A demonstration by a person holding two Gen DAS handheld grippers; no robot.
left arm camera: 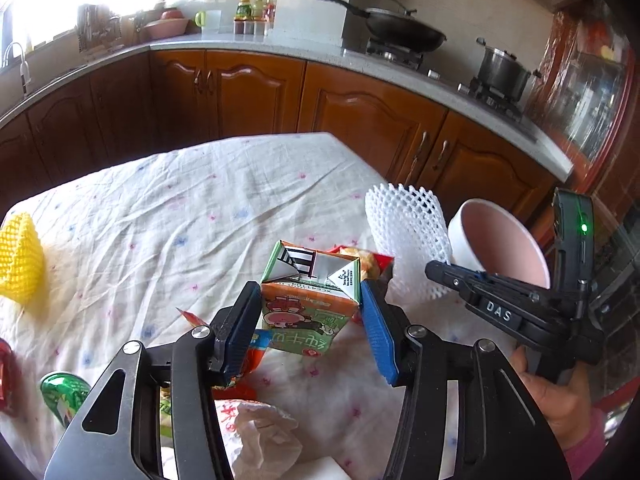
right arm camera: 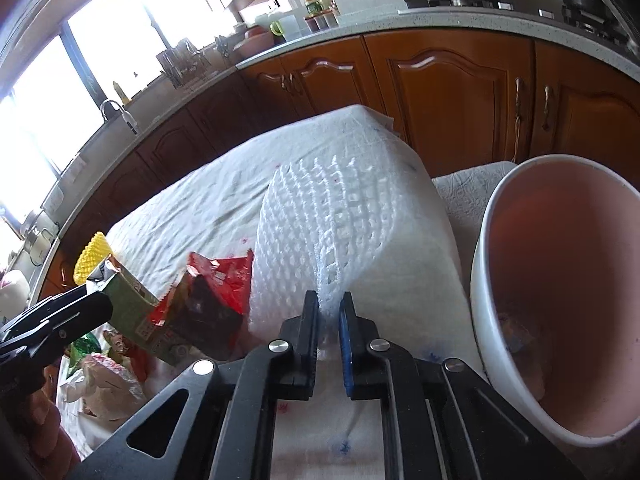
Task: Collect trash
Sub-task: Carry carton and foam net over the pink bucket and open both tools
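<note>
Carton sits between left gripper pads, gripped; right gripper pinches net. Carry both level to bin beside right jaws.

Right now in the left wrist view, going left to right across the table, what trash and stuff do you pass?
Yellow foam net → green can → drink carton held in the left tongs → white foam net → pink bin.

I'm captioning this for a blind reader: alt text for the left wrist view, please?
The left gripper clamps a small drink carton above a cloth-covered table. To its right, the right gripper holds white foam netting beside a pink bin.
</note>
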